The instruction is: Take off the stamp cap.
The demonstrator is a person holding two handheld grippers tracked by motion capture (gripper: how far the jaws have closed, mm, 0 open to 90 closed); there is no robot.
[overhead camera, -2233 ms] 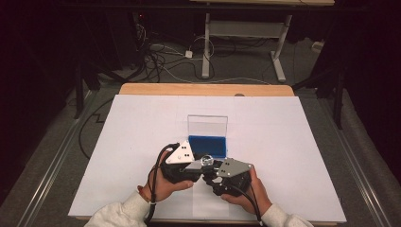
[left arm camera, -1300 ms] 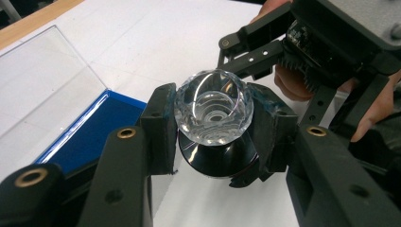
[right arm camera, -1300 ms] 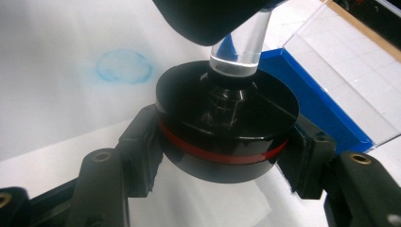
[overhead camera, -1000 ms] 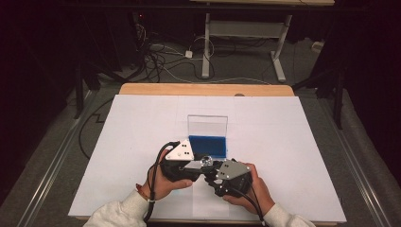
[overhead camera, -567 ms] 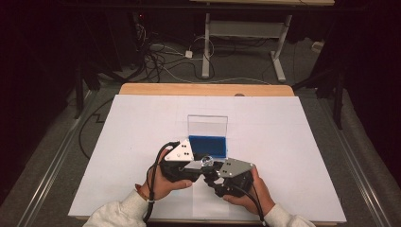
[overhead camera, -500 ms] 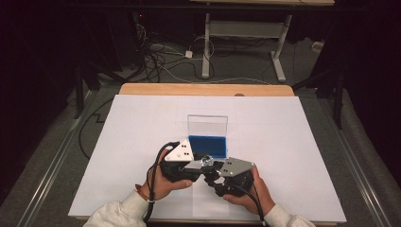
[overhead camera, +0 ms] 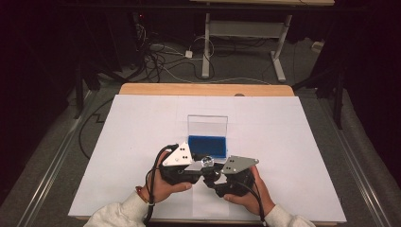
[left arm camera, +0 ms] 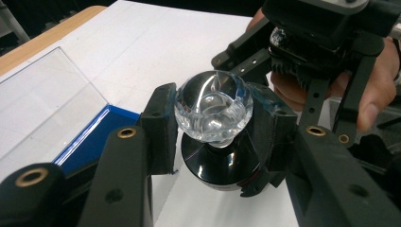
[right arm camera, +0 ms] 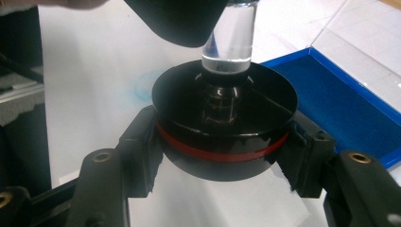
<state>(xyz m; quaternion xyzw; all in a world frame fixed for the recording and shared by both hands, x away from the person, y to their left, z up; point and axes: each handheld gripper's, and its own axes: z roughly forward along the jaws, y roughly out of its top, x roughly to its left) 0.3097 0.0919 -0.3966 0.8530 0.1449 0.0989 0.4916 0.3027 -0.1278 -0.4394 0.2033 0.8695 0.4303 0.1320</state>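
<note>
A round stamp hangs just above the table between both grippers. Its clear faceted knob (left arm camera: 213, 108) sits between the pads of my left gripper (left arm camera: 213, 125), which is shut on it. Its black base (right arm camera: 224, 113), ringed with a red band, is clamped by my right gripper (right arm camera: 222, 153). The clear stem (right arm camera: 231, 35) rises from the base. In the high view the stamp (overhead camera: 206, 162) is near the front edge, with the left gripper (overhead camera: 197, 169) and right gripper (overhead camera: 213, 178) meeting at it. A blue ink pad (overhead camera: 207, 145) lies just behind.
The ink pad's clear lid (overhead camera: 207, 126) stands open and upright at its far side. A faint blue smudge (right arm camera: 142, 90) marks the white table cover (overhead camera: 283, 132). A wooden table edge (overhead camera: 203, 90) runs along the back. Cables lie on the floor beyond.
Both hands have barely shifted. The stamp stays held between the two grippers in front of the ink pad.
</note>
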